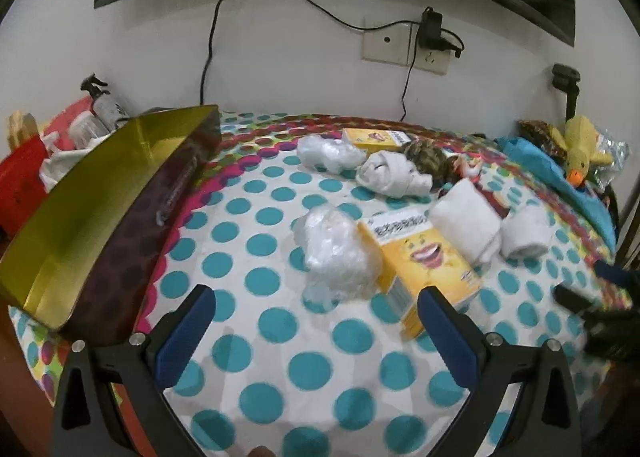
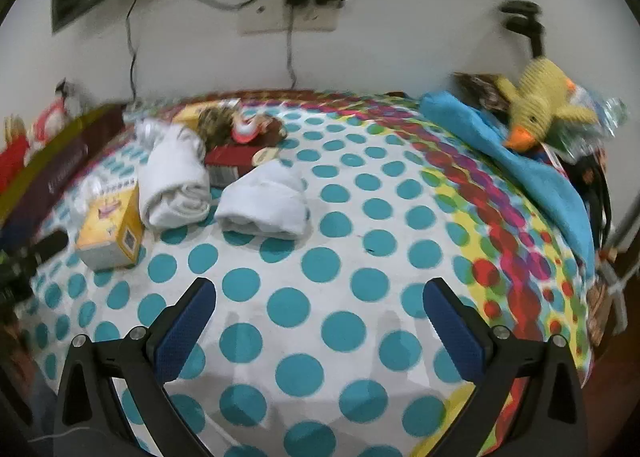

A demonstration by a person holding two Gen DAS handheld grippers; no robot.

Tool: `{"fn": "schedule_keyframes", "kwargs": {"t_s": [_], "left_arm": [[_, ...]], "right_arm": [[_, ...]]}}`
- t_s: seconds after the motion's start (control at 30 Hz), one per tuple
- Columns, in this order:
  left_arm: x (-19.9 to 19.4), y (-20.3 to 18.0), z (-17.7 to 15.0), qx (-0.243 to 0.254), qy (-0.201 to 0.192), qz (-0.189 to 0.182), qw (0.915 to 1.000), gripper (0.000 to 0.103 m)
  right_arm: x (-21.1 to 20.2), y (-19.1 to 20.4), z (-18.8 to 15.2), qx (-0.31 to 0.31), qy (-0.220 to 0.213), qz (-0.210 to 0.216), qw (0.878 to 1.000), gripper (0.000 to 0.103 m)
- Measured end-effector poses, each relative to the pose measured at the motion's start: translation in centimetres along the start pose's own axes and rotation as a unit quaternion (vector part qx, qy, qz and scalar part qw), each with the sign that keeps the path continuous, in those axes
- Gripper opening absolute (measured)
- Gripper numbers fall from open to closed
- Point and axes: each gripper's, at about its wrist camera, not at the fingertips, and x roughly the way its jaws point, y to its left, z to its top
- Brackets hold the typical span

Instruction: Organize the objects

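Note:
My left gripper (image 1: 316, 301) is open and empty above the polka-dot cloth (image 1: 280, 337). Just ahead of it lie a crumpled clear plastic bag (image 1: 336, 249) and a yellow box (image 1: 424, 261) with a smiling face. Two rolled white cloths (image 1: 468, 229) lie right of the box. A gold-lined open box (image 1: 100, 209) stands at the left. My right gripper (image 2: 320, 297) is open and empty above the cloth (image 2: 340, 277). Rolled white cloths (image 2: 264, 205) and the yellow box (image 2: 112, 229) lie ahead of it to the left.
Farther back lie a second plastic bag (image 1: 328, 153), a second yellow box (image 1: 372, 137), a knotted white cloth (image 1: 392, 173) and a brown furry toy (image 1: 424, 157). A knitted yellow duck (image 2: 540, 101) and blue cloth (image 2: 520, 161) sit at the right edge. Wall, cables and TV stand behind.

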Motion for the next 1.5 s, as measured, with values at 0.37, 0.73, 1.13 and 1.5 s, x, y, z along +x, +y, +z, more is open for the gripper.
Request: {"fn": "schedule_keyframes", "kwargs": {"t_s": [0.37,0.73,1.13,1.5], "left_arm": [[1.6,-6.9,-0.5,0.009,0.030,0.007,0.9995,0.103],[6.5,-7.2,1.3,-0.006,0.083,0.074,0.9938,0.103],[6.0,-7.0,1.5,0.020,0.081,0.060,0.9947,0.052],[1.4,-3.1,-0.1,-0.002,0.048,0.032,0.9983,0.052]], "right_arm": [[1.2,-2.5,0.1,0.025,-0.003,-0.031,0.999,0.103],[2.0,-3.6,-0.5,0.054,0.016,0.013,0.998,0.103],[2.3,-0.7,1.9,0.026,0.015,0.040,0.999,0.103],[4.3,0.9,4.5,0.031,0.031,0.071,0.996,0.064]]}}
